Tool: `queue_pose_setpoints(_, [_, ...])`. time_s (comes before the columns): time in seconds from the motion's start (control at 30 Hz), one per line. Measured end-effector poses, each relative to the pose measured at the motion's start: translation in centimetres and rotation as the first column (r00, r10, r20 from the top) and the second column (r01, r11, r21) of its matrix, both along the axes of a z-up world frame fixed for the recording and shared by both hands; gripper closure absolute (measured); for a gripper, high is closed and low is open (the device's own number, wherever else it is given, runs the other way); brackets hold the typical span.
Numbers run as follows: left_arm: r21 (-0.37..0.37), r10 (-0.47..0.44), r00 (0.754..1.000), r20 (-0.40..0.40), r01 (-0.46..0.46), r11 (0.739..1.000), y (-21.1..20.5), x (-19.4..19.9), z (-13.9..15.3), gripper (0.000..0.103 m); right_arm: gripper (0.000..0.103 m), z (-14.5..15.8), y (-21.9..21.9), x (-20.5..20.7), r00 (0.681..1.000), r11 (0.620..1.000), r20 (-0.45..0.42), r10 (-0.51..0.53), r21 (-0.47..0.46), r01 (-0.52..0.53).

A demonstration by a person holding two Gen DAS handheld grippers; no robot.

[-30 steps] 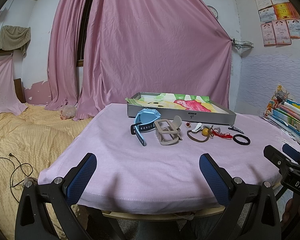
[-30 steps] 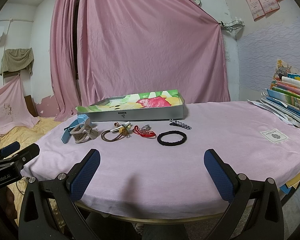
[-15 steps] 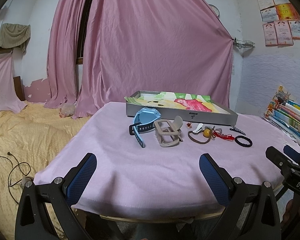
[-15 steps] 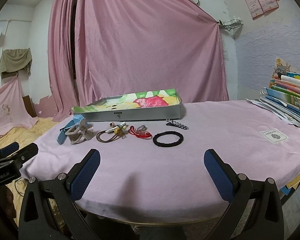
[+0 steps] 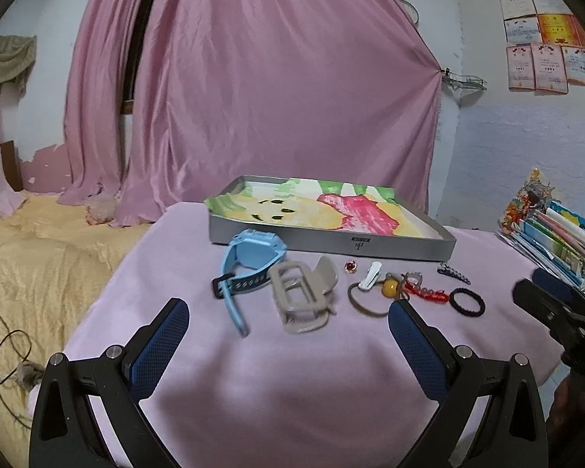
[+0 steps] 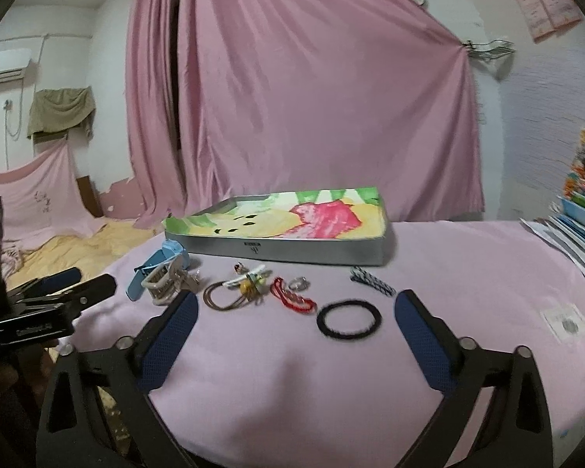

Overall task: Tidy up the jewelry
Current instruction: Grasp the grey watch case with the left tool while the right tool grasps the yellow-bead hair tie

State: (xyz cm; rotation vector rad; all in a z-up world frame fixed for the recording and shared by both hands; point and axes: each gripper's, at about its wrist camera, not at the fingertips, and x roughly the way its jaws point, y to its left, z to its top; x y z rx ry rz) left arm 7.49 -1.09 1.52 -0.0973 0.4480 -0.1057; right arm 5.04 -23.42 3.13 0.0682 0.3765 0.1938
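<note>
A silver tray (image 5: 331, 242) lined with a colourful cloth stands at the back of the pink table; it also shows in the right wrist view (image 6: 292, 254). In front of it lie a blue watch (image 5: 249, 263), a beige watch (image 5: 302, 300), a brown hair tie with a yellow bead (image 5: 374, 294), a red bracelet (image 6: 292, 299), a black hair ring (image 6: 349, 319) and a black-white clip (image 6: 372, 280). My left gripper (image 5: 288, 319) is open and empty, just short of the beige watch. My right gripper (image 6: 296, 312) is open and empty, near the black ring.
A stack of books and papers (image 5: 553, 238) sits at the table's right edge. A white label (image 6: 567, 325) lies on the cloth at right. A bed with yellow sheets (image 5: 39, 257) and a cable lie left of the table. Pink curtains hang behind.
Both grippers have moved forward over the table toward the jewelry, which now looks larger and closer. Both stay open. No item has moved.
</note>
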Motion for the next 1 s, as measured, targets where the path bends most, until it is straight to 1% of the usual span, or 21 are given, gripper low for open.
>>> queue_pose_setpoints(0.03, [0.001,-0.006,1.000,-0.004,0.006,1.000,-0.1,0.4,0.0,0.000,0.019,0.2,0.1,0.7,1.000,1.000,-0.011,0.014,-0.005,-0.014])
queue_pose_setpoints(0.07, [0.002,-0.015,1.000,-0.010,0.015,1.000,-0.2,1.0,0.1,0.003,0.025,0.3,0.3,1.3,0.999,1.000,-0.024,0.027,-0.010,-0.027])
queue_pose_setpoints(0.1, [0.004,-0.025,1.000,-0.017,0.025,1.000,-0.4,1.4,0.1,0.007,0.027,0.4,0.5,2.2,0.998,0.999,-0.043,0.045,-0.010,-0.046])
queue_pose_setpoints(0.17, [0.003,-0.047,0.998,-0.041,0.047,0.999,-0.7,2.4,0.1,0.011,0.041,0.5,0.9,3.9,0.992,0.996,-0.086,0.088,0.001,-0.088])
queue_pose_setpoints(0.23, [0.000,-0.063,0.996,-0.063,0.063,0.998,-0.8,3.3,0.0,0.018,0.048,0.2,1.4,5.4,0.984,0.992,-0.128,0.124,0.008,-0.124])
queue_pose_setpoints(0.3, [-0.007,-0.080,0.993,-0.090,0.079,0.997,-0.7,4.3,-0.1,0.029,0.055,-0.2,2.2,7.2,0.968,0.985,-0.184,0.169,0.014,-0.169])
queue_pose_setpoints(0.33, [-0.013,-0.086,0.991,-0.104,0.085,0.996,-0.7,4.8,-0.2,0.031,0.059,-0.5,2.4,7.6,0.962,0.983,-0.200,0.184,0.017,-0.184])
queue_pose_setpoints(0.37, [-0.022,-0.094,0.988,-0.119,0.092,0.996,-0.7,5.2,-0.3,0.035,0.063,-0.7,2.7,8.2,0.954,0.979,-0.224,0.200,0.019,-0.201])
queue_pose_setpoints(0.4, [-0.032,-0.102,0.986,-0.133,0.099,0.995,-0.6,5.6,-0.4,0.038,0.065,-1.1,2.9,9.0,0.941,0.975,-0.259,0.220,0.020,-0.222])
queue_pose_setpoints(0.47, [-0.045,-0.113,0.980,-0.166,0.107,0.993,-0.7,6.3,-0.5,0.043,0.073,-1.6,3.5,10.1,0.921,0.968,-0.304,0.244,0.015,-0.251])
queue_pose_setpoints(0.53, [-0.050,-0.118,0.973,-0.196,0.111,0.993,-0.7,6.9,-0.7,0.046,0.074,-1.9,3.8,10.9,0.902,0.961,-0.343,0.261,0.009,-0.275])
queue_pose_setpoints(0.7, [-0.072,-0.126,0.953,-0.275,0.110,0.991,-0.6,8.0,-1.3,0.047,0.074,-2.3,4.8,12.9,0.858,0.945,-0.418,0.299,0.003,-0.327])
queue_pose_setpoints(0.8, [-0.079,-0.128,0.947,-0.296,0.109,0.991,-0.5,8.4,-1.6,0.047,0.074,-2.5,5.3,13.8,0.834,0.936,-0.456,0.310,-0.006,-0.351])
queue_pose_setpoints(0.93, [-0.083,-0.124,0.939,-0.321,0.103,0.991,-0.5,8.7,-1.8,0.048,0.074,-2.8,6.2,14.7,0.814,0.925,-0.483,0.324,-0.021,-0.380])
queue_pose_setpoints(0.97, [-0.085,-0.124,0.937,-0.327,0.102,0.991,-0.5,8.8,-1.9,0.053,0.074,-3.0,6.4,14.8,0.810,0.922,-0.489,0.325,-0.026,-0.386])
queue_pose_setpoints(1.0, [-0.085,-0.124,0.935,-0.331,0.101,0.991,-0.5,8.8,-1.9,0.053,0.074,-3.1,6.6,14.9,0.807,0.920,-0.496,0.322,-0.036,-0.389])
